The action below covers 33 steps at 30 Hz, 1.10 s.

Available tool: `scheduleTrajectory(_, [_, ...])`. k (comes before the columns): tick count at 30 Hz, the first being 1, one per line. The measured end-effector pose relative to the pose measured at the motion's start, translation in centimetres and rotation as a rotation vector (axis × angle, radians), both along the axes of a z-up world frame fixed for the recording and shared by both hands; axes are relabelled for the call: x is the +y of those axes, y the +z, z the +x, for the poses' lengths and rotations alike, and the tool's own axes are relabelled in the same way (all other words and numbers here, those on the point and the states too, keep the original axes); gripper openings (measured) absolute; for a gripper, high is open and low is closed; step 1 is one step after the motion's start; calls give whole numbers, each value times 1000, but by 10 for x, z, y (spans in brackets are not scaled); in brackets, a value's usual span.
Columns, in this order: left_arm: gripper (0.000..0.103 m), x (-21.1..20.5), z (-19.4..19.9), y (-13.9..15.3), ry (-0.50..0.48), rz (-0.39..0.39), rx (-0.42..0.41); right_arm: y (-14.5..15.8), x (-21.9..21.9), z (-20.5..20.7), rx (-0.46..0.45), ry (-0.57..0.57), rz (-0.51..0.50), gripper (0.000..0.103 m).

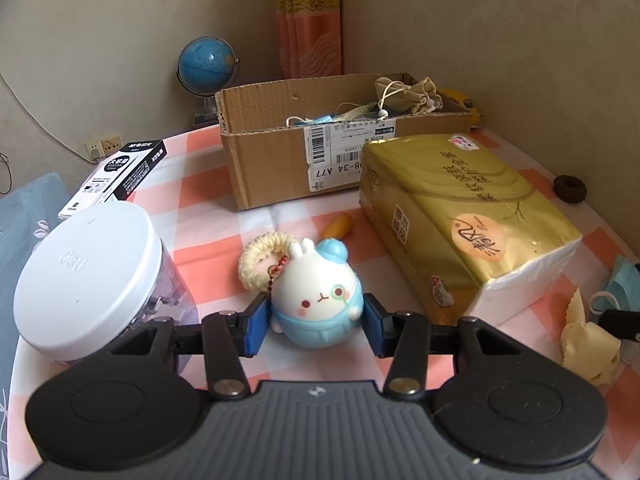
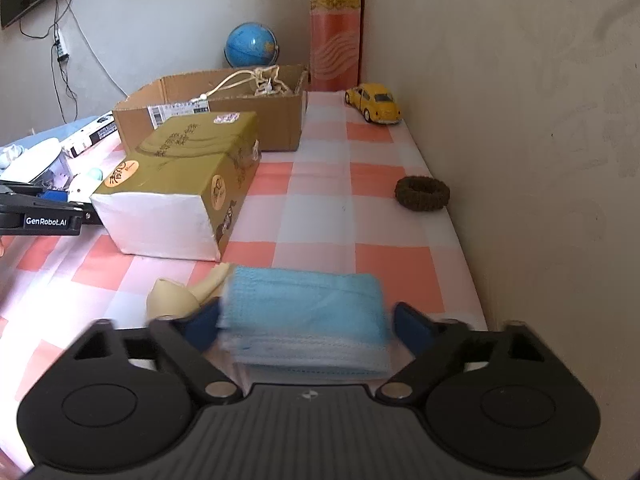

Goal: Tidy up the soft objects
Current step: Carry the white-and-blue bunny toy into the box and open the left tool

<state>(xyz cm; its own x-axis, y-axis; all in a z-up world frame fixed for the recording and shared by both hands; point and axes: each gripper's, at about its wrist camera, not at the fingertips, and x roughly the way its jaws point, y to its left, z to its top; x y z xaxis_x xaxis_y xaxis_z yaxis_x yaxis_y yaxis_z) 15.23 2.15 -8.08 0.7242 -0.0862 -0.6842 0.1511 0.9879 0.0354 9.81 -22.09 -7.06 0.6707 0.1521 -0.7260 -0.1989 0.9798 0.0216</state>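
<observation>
My left gripper (image 1: 316, 322) has its blue pads (image 1: 256, 328) on both sides of a white and blue rabbit toy (image 1: 320, 300) standing on the checked tablecloth; the pads touch or nearly touch it. A cream hair scrunchie (image 1: 260, 258) lies just behind the toy. My right gripper (image 2: 308, 320) is open around a stack of blue face masks (image 2: 304, 316), with a gap at the right pad. A cream cloth (image 2: 180, 296) lies left of the masks. An open cardboard box (image 1: 280, 152) with soft items inside stands at the back.
A gold tissue pack (image 1: 460, 220) lies between the grippers. A white-lidded jar (image 1: 92, 276) and a black and white box (image 1: 116, 176) stand at the left. A dark scrunchie (image 2: 422, 194), a yellow toy car (image 2: 374, 102) and a globe (image 2: 250, 46) are near the wall.
</observation>
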Motion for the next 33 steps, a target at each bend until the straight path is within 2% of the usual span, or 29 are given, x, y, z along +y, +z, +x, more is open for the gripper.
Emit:
scheduleTrajectory(8, [46, 5, -3, 9, -21, -9, 4, 7, 1, -14, -13, -16, -22, 78])
scheduleTrajectory(22, [44, 18, -16, 44, -103, 5, 2, 20, -5, -32, -37, -21, -11, 78])
scheduleTrajectory(28, [44, 15, -6, 69, -144, 12, -29, 29, -5, -36, -59, -4, -4, 78])
scheduleTrajectory(33, [44, 6, 17, 91, -181, 17, -58, 34, -6, -38, -74, 4, 2, 78])
